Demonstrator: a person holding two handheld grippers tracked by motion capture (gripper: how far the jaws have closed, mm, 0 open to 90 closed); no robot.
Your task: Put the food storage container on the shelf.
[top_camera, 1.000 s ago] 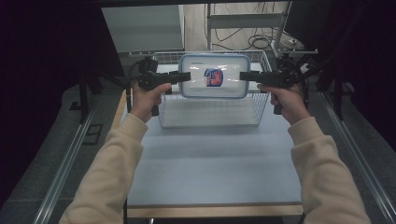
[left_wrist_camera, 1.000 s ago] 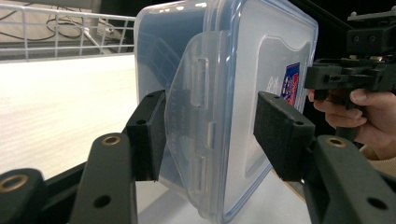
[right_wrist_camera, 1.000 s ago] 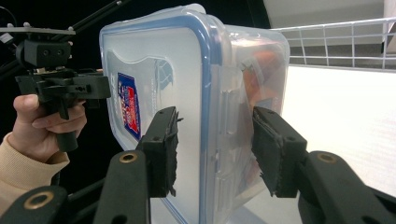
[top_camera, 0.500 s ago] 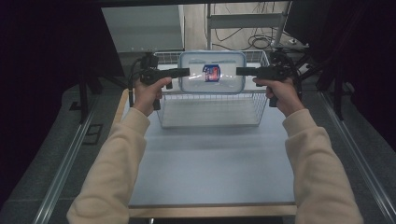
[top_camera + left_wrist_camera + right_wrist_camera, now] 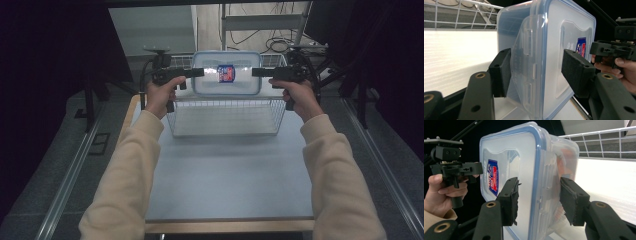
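A clear plastic container [image 5: 227, 75] with a blue-rimmed lid and a red and blue label stands on edge over the back of the wire basket [image 5: 225, 101], lid toward me. My left gripper [image 5: 200, 72] holds its left end and my right gripper [image 5: 256, 72] its right end. In the left gripper view the pads [image 5: 501, 72] straddle the container [image 5: 536, 50] at its side latch. In the right gripper view one pad [image 5: 510, 200] lies on the lid and the other on the base of the container [image 5: 524, 157]. Both sets of jaws have just been opening slightly, with the container between them.
The basket sits at the far end of a pale blue table [image 5: 225, 175]. Its white floor shows through the wires. Metal rails run along both sides of the table [image 5: 70, 170]. Cables and stands crowd the dark area behind the basket.
Both hands have carried the container farther away, toward the back of the basket. The container now shows smaller and higher in the high view.
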